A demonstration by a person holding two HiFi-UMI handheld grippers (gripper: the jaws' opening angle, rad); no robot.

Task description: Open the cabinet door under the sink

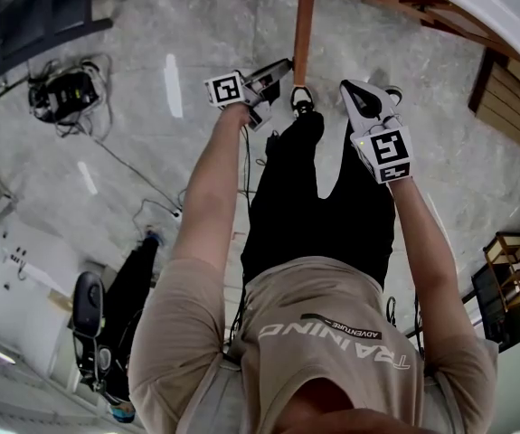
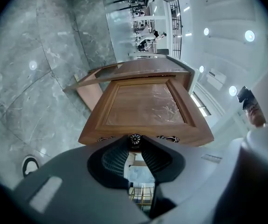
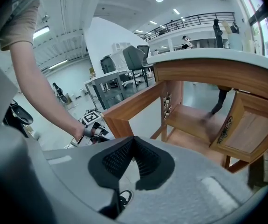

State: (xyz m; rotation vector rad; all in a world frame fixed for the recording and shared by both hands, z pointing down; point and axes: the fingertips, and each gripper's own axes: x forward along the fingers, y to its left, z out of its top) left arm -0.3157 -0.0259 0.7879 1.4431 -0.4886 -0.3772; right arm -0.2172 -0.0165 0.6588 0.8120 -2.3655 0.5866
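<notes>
The wooden cabinet door (image 2: 143, 106) stands swung open under the white sink counter (image 3: 208, 55). In the head view it shows edge-on as a brown strip (image 1: 305, 25). My left gripper (image 2: 134, 147) is shut on the door's round dark knob (image 2: 134, 139); in the head view this gripper (image 1: 280, 75) reaches to the door's edge. My right gripper (image 3: 134, 141) is shut with nothing in it and hangs beside the door (image 1: 354, 89). The right gripper view looks into the open cabinet with its wooden shelf (image 3: 189, 120) and a second open door (image 3: 248, 134).
Grey marble floor (image 1: 151, 25) lies all round. A black device with cables (image 1: 65, 93) lies at the far left, an office chair (image 1: 88, 306) stands at the near left, and a small metal rack (image 1: 513, 274) at the right. My shoe (image 1: 302, 99) is at the door's foot.
</notes>
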